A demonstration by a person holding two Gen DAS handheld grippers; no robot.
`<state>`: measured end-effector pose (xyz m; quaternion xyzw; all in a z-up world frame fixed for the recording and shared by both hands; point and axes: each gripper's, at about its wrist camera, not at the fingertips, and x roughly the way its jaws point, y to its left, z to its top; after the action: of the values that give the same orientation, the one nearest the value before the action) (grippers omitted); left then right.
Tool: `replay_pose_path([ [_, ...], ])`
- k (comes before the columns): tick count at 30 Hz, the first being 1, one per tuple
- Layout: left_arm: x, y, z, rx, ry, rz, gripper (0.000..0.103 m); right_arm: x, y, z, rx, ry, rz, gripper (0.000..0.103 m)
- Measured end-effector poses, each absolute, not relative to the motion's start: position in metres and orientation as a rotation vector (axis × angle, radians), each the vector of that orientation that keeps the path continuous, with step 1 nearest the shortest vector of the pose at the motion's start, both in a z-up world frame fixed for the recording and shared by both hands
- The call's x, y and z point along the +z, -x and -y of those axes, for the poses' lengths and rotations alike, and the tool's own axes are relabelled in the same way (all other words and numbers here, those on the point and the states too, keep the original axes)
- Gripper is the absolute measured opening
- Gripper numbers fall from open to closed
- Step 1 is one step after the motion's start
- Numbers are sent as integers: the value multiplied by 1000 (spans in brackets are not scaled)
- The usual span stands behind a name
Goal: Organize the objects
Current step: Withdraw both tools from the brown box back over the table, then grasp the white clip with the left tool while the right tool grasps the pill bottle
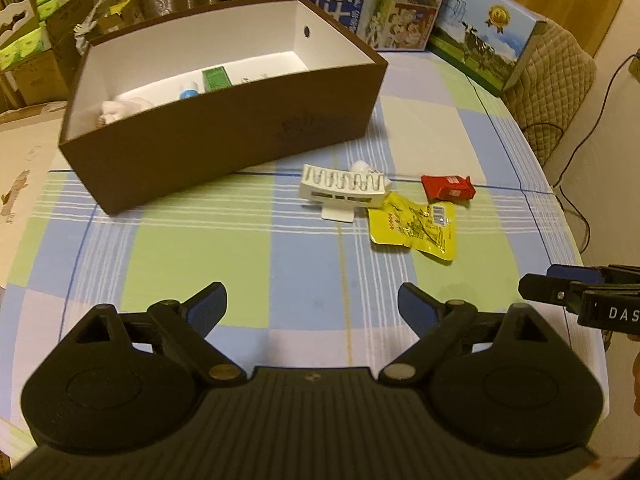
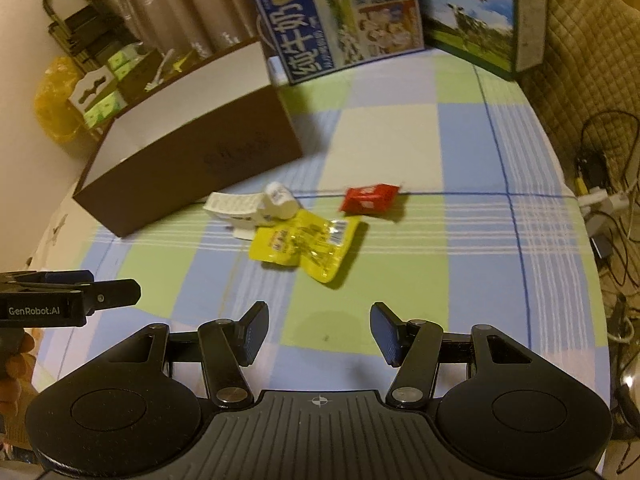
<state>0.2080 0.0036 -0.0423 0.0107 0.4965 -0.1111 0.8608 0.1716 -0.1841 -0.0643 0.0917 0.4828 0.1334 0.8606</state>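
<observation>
Both grippers spread and empty over the checked cloth — loose items wait ahead.

From the left: your brown box stands at the far left with a few items inside, bare tablecloth lying open in front of your left gripper, its fingers wide apart. Just right of the box lie the white clip, yellow packet and red packet — ahead of your right gripper, also parted, the table's right edge near.
</observation>
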Motion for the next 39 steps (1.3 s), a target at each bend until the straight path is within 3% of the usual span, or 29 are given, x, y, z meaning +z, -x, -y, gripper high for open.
replay_pose_path([
  [39,-114,-327,62,-287,-163,-1053,97,-100,-203,242,58,-311,-1091,54],
])
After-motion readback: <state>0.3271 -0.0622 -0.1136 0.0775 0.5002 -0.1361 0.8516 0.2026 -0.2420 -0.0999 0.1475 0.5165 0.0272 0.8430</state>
